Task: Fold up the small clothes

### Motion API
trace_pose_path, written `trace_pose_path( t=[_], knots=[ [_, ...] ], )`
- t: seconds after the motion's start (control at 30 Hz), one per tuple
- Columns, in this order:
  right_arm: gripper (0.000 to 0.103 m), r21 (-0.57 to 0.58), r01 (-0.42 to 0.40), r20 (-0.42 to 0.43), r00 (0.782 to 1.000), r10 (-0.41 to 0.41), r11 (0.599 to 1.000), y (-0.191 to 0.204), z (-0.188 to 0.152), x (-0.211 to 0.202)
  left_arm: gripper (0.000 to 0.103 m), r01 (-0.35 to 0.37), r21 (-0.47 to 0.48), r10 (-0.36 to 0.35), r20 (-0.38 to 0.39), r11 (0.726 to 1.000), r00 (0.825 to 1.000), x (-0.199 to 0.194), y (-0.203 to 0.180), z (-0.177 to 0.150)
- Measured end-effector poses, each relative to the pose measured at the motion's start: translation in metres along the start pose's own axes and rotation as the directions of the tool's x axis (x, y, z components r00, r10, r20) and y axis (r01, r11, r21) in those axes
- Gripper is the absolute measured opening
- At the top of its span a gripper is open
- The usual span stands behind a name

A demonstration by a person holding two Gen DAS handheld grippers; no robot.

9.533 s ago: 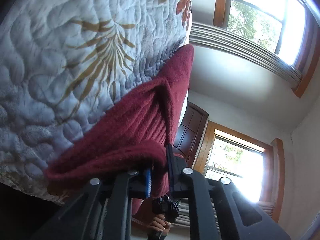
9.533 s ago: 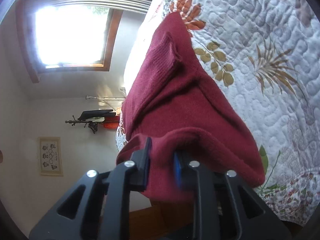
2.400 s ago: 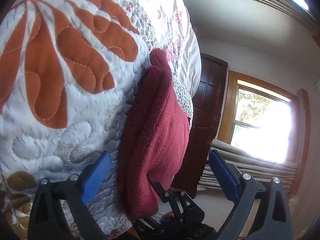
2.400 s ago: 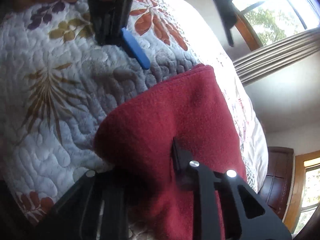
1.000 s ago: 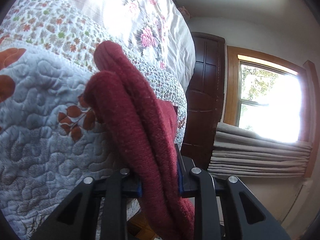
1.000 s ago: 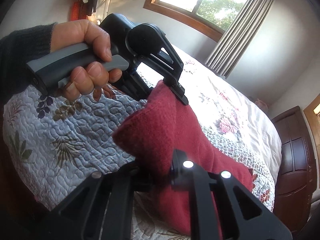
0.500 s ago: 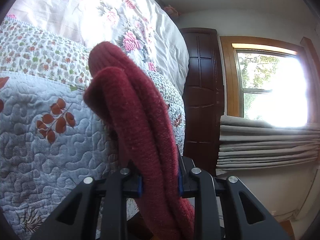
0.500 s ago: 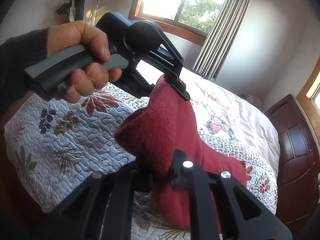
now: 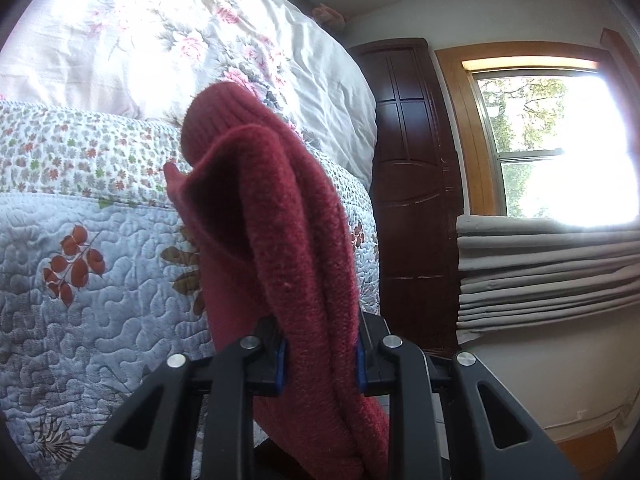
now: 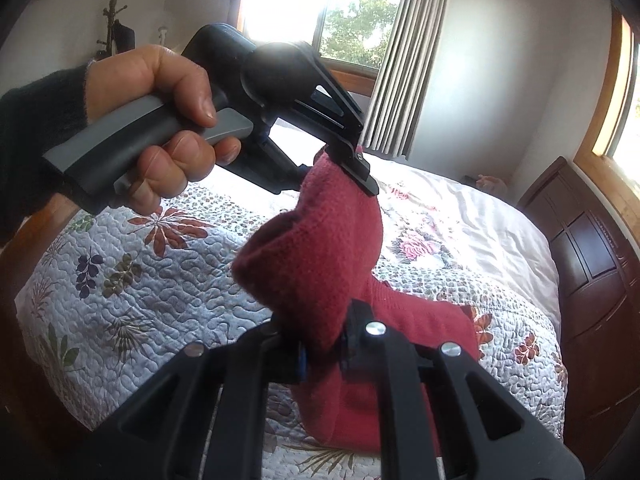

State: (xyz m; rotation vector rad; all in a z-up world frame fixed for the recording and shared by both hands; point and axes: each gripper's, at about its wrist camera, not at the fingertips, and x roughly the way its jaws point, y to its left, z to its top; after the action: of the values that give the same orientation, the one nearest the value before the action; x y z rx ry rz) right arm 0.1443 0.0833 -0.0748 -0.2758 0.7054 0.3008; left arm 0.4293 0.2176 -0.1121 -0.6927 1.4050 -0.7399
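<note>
The black two-finger left gripper [image 9: 320, 360] is seen clamped on a thick fold of a dark red knitted woollen garment [image 9: 280, 220], the cloth pinched between its blue-padded fingers [image 9: 281, 364]. In the right wrist view the same left gripper [image 10: 356, 160] is seen from outside, gripped at its grey handle by a hand [image 10: 160, 120] in a black knitted sleeve [image 10: 36, 132], with its tip biting the upper edge of the garment. The black right gripper [image 10: 322, 356] is likewise closed on the red garment [image 10: 320, 260], lower down, so that the piece is held bunched and raised between the two tools. Its lower part is draped down onto a quilted white bedspread with printed leaves and flowers [image 10: 160, 292], which covers the bed beneath. Farther off, a pale floral pillowcase or sheet [image 9: 160, 32] is laid at the head of the bed, beside a dark brown wooden headboard [image 10: 592, 280]. Beyond it, a wood-framed window [image 9: 552, 140] and grey pleated curtains [image 10: 404, 60] are seen against white walls.
</note>
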Motion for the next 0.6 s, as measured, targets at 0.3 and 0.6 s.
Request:
trace_pose_path(
  t=[0.3,0.6],
  knots=[
    [0.010,0.060,0.004,0.020,1.000,-0.005,0.998,-0.019,-0.006,-0.007,0.024,-0.058,0.040,0.058,-0.016,0.998,0.998,0.020,-0.028,0.001],
    [0.010,0.121,-0.001,0.023,1.000,-0.002,0.993,-0.042,-0.021,-0.009,0.024,-0.115,0.063,0.118,-0.039,0.991,0.992,0.047,-0.051,0.000]
  ],
)
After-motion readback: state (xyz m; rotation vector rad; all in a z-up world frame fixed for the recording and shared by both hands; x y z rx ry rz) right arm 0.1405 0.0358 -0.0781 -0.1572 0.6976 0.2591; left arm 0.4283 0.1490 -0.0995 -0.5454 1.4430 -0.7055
